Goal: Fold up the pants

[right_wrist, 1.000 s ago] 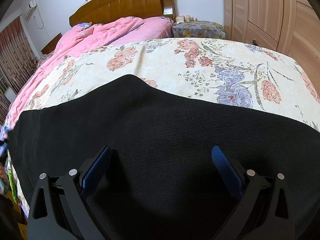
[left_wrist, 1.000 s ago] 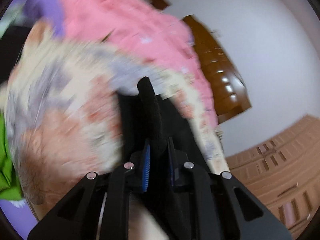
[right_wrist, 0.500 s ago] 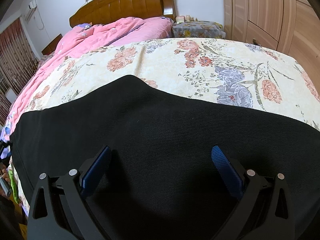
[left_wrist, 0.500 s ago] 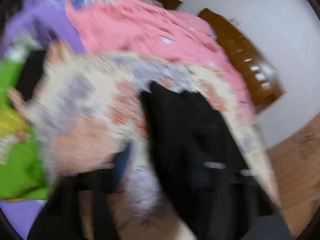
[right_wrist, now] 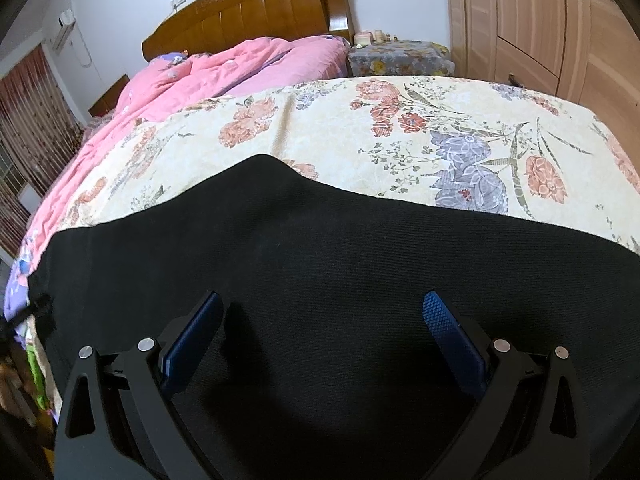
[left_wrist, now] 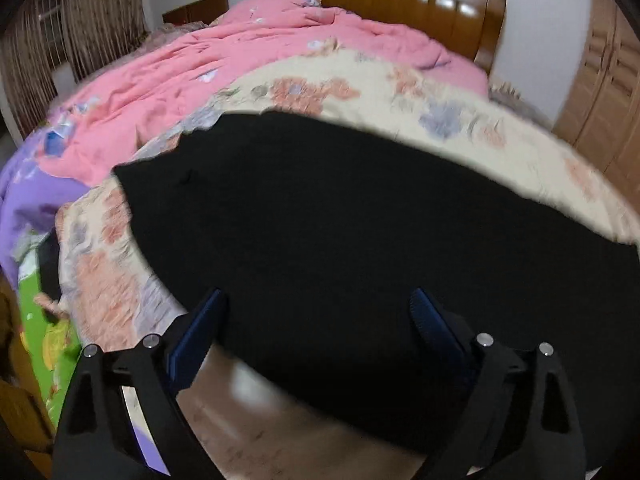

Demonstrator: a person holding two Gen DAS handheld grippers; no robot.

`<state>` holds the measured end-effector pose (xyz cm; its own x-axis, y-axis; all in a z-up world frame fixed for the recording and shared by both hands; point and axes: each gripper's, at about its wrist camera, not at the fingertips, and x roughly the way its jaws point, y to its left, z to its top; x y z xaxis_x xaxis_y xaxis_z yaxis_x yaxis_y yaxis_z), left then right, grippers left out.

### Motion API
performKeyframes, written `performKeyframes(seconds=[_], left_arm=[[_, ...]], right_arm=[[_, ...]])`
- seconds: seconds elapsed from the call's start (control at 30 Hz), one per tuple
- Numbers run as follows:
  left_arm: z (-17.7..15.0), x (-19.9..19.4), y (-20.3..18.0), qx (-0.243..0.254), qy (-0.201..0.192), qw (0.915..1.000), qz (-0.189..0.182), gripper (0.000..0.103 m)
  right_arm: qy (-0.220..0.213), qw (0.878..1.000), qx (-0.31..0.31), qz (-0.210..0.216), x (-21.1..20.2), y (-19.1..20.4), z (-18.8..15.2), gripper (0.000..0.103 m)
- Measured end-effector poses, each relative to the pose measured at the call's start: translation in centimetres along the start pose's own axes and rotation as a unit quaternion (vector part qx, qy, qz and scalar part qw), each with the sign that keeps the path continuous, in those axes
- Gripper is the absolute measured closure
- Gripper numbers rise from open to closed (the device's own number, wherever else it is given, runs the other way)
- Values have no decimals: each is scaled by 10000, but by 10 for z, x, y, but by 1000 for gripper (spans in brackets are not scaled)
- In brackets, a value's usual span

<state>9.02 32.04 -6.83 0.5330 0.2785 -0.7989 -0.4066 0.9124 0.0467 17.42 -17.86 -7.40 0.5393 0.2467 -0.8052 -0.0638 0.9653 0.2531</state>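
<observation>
Black pants [left_wrist: 340, 220] lie spread flat across the near part of a bed covered by a cream floral sheet [left_wrist: 460, 132]. In the right wrist view the pants [right_wrist: 320, 280] fill the lower half of the frame. My left gripper [left_wrist: 318, 308] is open and empty, hovering over the pants near their left end and front edge. My right gripper [right_wrist: 324, 310] is open and empty, just above the middle of the pants.
A pink quilt [left_wrist: 200, 68] is bunched at the head of the bed below a wooden headboard [right_wrist: 248, 12]. A wooden wardrobe [right_wrist: 540, 20] stands on the right. A covered nightstand [right_wrist: 396, 58] sits beside the bed. Green and purple cloth [left_wrist: 36, 320] hangs off the left side.
My left gripper was shut on a fold of the black pants; it has let go, opened, and swung round to face along the bed. The right gripper has not moved.
</observation>
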Motion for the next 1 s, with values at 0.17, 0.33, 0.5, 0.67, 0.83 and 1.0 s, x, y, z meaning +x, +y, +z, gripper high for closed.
performKeyframes(seconds=[0.17,0.33,0.5,0.67,0.83,1.0], left_arm=[[-19,-5,16,-114,14,9998,-131,6],[7,-41,-36,530,-549,9971,-72,1],[23,-30,-109,1077,-412,9921,-503,2],[7,-23,-179,1898,-309,9774,-883,1],[4,8,-178,1543,-43,9799,-1266,1],[14,-28,-189,1641,-321,9805,-1036,2]], right_arm=[[41,9999,-75,-99,2,2,1,4],[53,9998,-107,-142,3,4,1,4],[99,9998,-100,-116,-2,3,3,4],[13,9988,-174,-468,-25,-9,1,4],[572,9923,-281,-1066,-22,-46,-12,4],[165,9916,-82,-1278,-66,-70,-21,4]])
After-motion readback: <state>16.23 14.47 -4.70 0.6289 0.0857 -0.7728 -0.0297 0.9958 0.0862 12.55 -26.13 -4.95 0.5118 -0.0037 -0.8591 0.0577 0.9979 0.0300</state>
